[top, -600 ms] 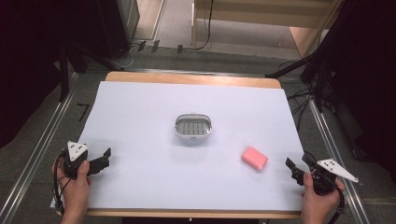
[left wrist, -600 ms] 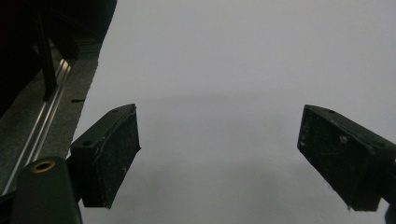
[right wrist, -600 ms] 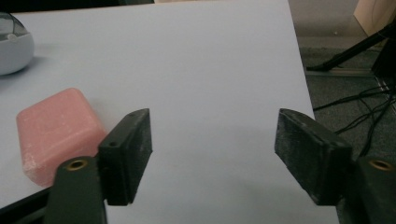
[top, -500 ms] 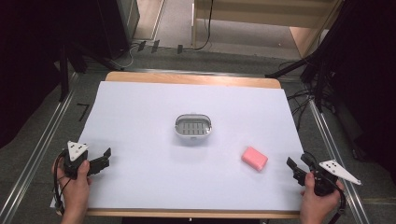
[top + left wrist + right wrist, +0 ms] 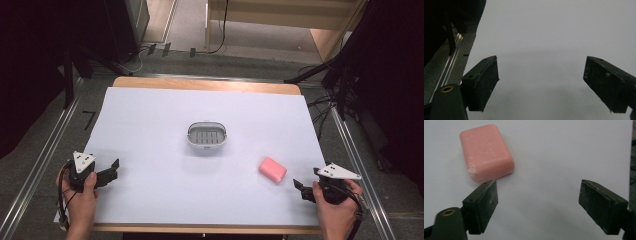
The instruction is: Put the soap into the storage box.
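A pink bar of soap (image 5: pixel 272 170) lies flat on the white sheet, right of centre. A grey soap dish (image 5: pixel 207 136) with a slotted bottom stands empty in the middle of the table. My right gripper (image 5: pixel 300 189) is held low at the front right, a short way right of the soap, and is open. In the right gripper view the soap (image 5: pixel 486 152) lies just past the left jaw, outside the gap of the right gripper (image 5: pixel 537 195). My left gripper (image 5: pixel 112 170) rests open at the front left, far from both; the left gripper (image 5: pixel 541 72) has bare sheet between its jaws.
The white sheet (image 5: pixel 150 115) covers most of the wooden table. Metal rails (image 5: pixel 45 160) run along both sides of the table, and cables lie on the floor beyond the far edge. Dark curtains hang at left and right.
My right gripper has shifted a little to the left, closer to the pink soap. The left gripper, the soap and the dish have stayed put.
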The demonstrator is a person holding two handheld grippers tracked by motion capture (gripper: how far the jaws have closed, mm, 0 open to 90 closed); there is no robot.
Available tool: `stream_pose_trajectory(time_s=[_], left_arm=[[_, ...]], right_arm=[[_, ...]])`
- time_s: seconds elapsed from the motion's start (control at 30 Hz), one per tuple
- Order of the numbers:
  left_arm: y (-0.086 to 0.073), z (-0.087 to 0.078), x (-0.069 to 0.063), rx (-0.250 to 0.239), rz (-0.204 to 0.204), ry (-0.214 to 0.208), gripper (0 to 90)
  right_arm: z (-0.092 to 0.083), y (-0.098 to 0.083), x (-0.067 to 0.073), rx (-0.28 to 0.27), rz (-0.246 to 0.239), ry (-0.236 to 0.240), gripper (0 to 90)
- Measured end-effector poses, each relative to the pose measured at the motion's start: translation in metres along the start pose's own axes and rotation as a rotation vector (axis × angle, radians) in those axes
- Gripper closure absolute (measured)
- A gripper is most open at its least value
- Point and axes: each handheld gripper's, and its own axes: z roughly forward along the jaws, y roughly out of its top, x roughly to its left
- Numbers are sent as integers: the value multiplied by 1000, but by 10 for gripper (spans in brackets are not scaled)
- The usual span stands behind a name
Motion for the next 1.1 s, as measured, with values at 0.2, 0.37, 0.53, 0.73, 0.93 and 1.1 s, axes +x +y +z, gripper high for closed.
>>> stream_pose_trajectory(time_s=[0.2, 0.37, 0.53, 0.73, 0.93, 1.1], left_arm=[[1, 1, 0, 14, -4, -1, 137], [0, 1, 0, 8, -8, -4, 137], [0, 1, 0, 8, -5, -6, 137], [1, 1, -1, 11, 0, -1, 137], [0, 1, -1, 11, 6, 1, 137], [0, 1, -2, 12, 11, 3, 137]], right_arm=[[4, 11, 4, 92, -73, 103, 202], [11, 23, 16, 194, -164, 127, 140], [15, 38, 21, 250, -198, 131, 134], [20, 47, 24, 322, -234, 136, 115], [23, 53, 27, 361, -251, 144, 74], [30, 59, 33, 392, -276, 161, 31]])
